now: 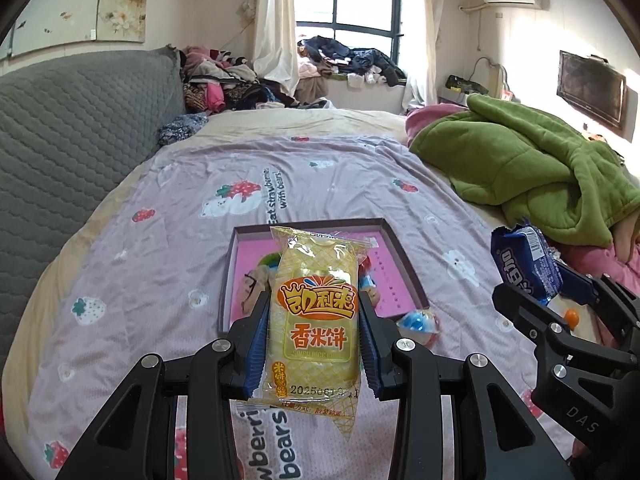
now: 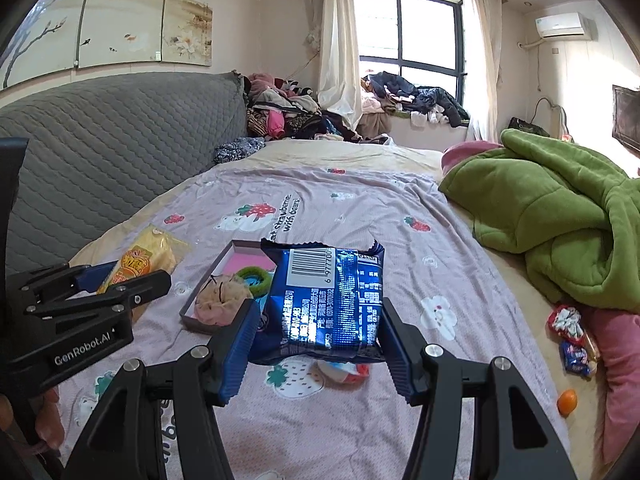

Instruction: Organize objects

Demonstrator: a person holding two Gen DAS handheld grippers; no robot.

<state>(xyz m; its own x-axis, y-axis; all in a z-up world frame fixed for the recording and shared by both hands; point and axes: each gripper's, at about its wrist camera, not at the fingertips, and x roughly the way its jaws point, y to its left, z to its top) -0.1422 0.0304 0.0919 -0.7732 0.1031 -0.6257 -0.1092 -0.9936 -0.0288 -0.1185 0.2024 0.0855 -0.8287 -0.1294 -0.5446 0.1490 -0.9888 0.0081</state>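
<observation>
Rice-cracker packet (image 1: 312, 320) label left-view only, cookie packet (image 2: 332, 304) barcode right-view only

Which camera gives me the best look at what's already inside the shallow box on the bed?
The right wrist view. There the box shows a pink scrunchie and a green ring inside, beside the blue packet. In the left wrist view, the yellow rice-cake packet covers most of the interior.

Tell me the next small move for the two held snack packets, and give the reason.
Probably carry the yellow rice cracker packet, clamped in the left gripper, forward over the shallow box and release it there. Both packets are held above the bedspread, the blue packet in the right gripper, and the box lies just ahead.
</observation>
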